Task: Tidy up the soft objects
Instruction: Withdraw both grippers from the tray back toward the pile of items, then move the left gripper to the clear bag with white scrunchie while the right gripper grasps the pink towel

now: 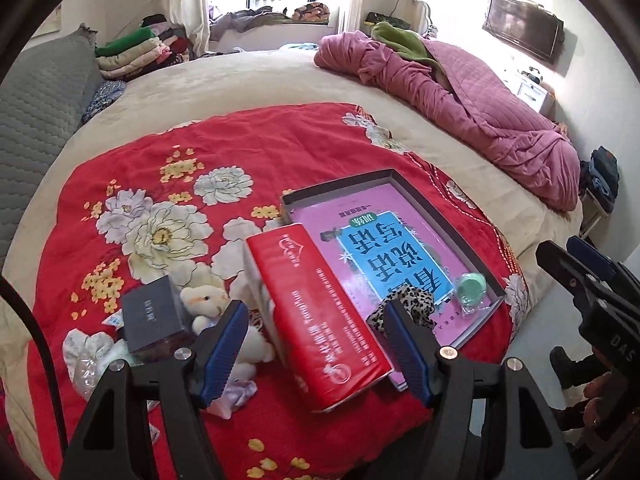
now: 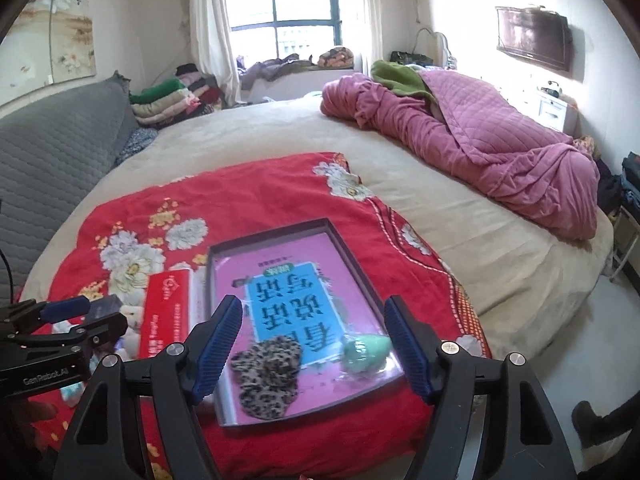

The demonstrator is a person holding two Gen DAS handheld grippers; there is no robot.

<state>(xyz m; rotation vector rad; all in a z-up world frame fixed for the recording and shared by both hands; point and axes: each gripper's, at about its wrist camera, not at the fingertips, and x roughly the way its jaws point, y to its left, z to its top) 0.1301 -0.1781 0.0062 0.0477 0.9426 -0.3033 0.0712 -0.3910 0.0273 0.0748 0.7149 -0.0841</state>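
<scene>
A dark shallow tray (image 1: 436, 208) (image 2: 352, 254) with a pink and blue book in it lies on a red flowered quilt (image 1: 248, 148) (image 2: 256, 184). In the tray lie a leopard-print scrunchie (image 2: 266, 376) (image 1: 408, 300) and a mint-green soft item in clear wrap (image 2: 366, 352) (image 1: 472, 286). A red tissue pack (image 1: 320, 320) (image 2: 166, 316) lies left of the tray. A small cream teddy bear (image 1: 208, 304) lies left of the pack. My left gripper (image 1: 316, 344) is open, its fingers either side of the pack. My right gripper (image 2: 314, 348) is open above the tray.
A dark small box (image 1: 150, 316) and crumpled plastic wrap (image 1: 86, 360) lie beside the bear. A pink quilt (image 2: 480, 148) is heaped at the bed's far right. Folded clothes (image 2: 168, 100) are stacked at the far left by a grey headboard (image 2: 52, 152).
</scene>
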